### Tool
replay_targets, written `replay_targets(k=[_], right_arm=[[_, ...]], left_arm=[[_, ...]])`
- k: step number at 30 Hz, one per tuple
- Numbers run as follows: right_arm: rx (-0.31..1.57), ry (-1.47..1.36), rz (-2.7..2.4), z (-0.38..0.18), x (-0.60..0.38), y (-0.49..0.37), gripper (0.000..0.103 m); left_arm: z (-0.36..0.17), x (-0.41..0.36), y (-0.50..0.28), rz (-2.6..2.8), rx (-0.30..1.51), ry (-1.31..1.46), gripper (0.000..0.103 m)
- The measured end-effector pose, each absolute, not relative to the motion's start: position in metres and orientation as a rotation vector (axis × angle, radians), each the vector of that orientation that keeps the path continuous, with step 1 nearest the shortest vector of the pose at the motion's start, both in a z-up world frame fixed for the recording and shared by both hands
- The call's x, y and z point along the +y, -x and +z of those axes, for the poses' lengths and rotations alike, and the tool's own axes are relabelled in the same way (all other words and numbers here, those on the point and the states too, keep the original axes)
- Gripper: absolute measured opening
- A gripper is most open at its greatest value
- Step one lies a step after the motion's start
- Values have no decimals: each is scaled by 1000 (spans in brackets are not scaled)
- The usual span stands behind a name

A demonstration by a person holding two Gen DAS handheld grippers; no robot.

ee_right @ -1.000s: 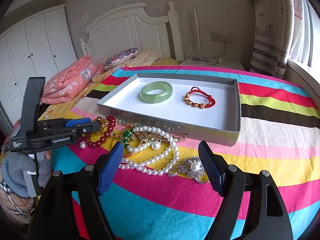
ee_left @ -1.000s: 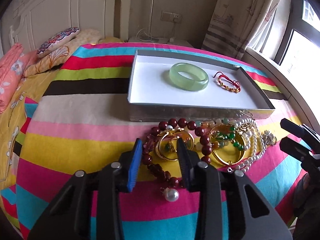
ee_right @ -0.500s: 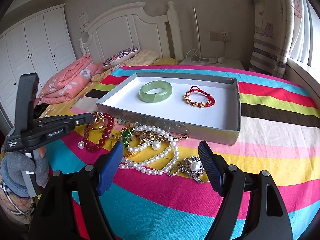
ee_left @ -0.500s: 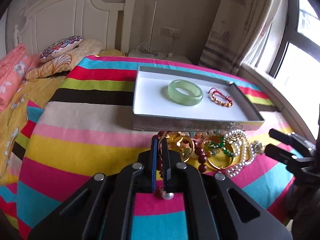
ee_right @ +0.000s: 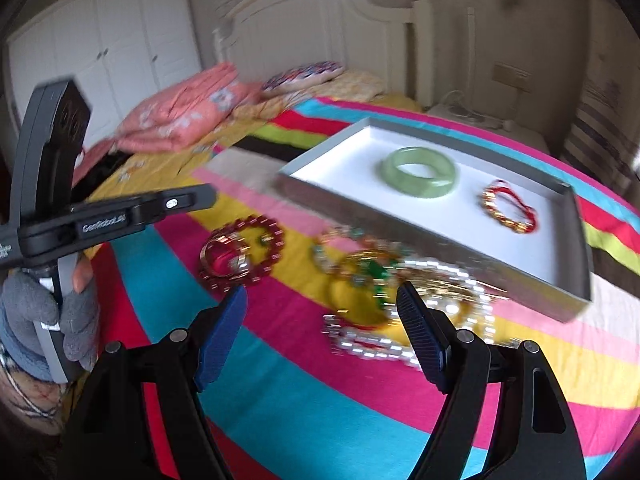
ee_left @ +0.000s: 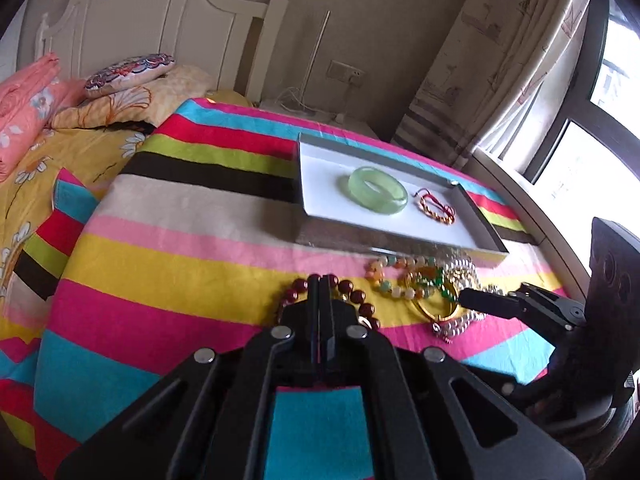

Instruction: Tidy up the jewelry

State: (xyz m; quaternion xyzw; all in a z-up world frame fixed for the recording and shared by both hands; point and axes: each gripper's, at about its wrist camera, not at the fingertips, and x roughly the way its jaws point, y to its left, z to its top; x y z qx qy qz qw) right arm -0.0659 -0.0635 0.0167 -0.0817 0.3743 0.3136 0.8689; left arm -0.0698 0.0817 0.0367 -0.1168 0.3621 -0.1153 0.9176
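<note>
A grey tray with a white floor (ee_left: 340,168) (ee_right: 360,148) lies on the striped bedspread and holds a green jade bangle (ee_left: 377,190) (ee_right: 419,171) and a red-and-gold bracelet (ee_left: 436,210) (ee_right: 509,210). In front of it lies a heap of jewelry: a dark red bead bracelet (ee_left: 352,292) (ee_right: 244,248), gold bangles with green stones (ee_left: 436,288) (ee_right: 368,280) and a pearl necklace (ee_right: 400,344). My left gripper (ee_left: 320,280) is shut, lifted above the red bead bracelet and holding nothing visible. My right gripper (ee_right: 320,308) is open and empty over the heap.
Pink folded bedding (ee_right: 180,116) and pillows (ee_left: 128,72) lie at the head of the bed. A white headboard (ee_left: 140,20) stands behind them. A window and curtain (ee_left: 520,60) are to the right. White wardrobes (ee_right: 100,60) stand far left.
My left gripper closed near the red bead bracelet, then rose and drew back left without it. The bracelet shifted away from the heap. My right gripper swung left toward the heap, still open.
</note>
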Motion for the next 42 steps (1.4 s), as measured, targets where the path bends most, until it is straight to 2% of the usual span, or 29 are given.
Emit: replay_targets(k=[2, 4, 6, 8, 13, 14, 19, 22, 24, 30, 34, 35, 42], right_arm=[[791, 206, 684, 13, -51, 71, 75], [795, 240, 679, 10, -44, 73, 71], [800, 208, 685, 12, -45, 71, 69], [819, 142, 720, 16, -45, 67, 69], [806, 160, 749, 23, -18, 64, 65], [805, 166, 755, 24, -10, 63, 65], [834, 217, 734, 16, 21, 60, 64], [873, 251, 693, 6, 31, 56, 58], [870, 262, 670, 4, 32, 54, 48], [894, 207, 681, 3, 27, 46, 47], [860, 220, 672, 4, 29, 48, 43], [838, 216, 673, 6, 28, 50, 37], [730, 102, 686, 23, -2, 58, 37]], left_arm=[[33, 79, 71, -260, 767, 224, 5], [31, 79, 73, -254, 772, 224, 20], [31, 90, 72, -223, 752, 289, 64], [30, 111, 74, -153, 714, 395, 77], [21, 151, 81, -76, 691, 552, 78], [20, 156, 82, -75, 681, 577, 81], [23, 157, 87, -69, 655, 574, 87], [25, 150, 88, -72, 639, 546, 90], [26, 148, 89, -80, 632, 539, 91], [26, 151, 89, -97, 629, 556, 93], [25, 154, 88, -100, 629, 567, 93], [25, 155, 88, -102, 631, 568, 93], [22, 148, 80, -145, 688, 543, 94]])
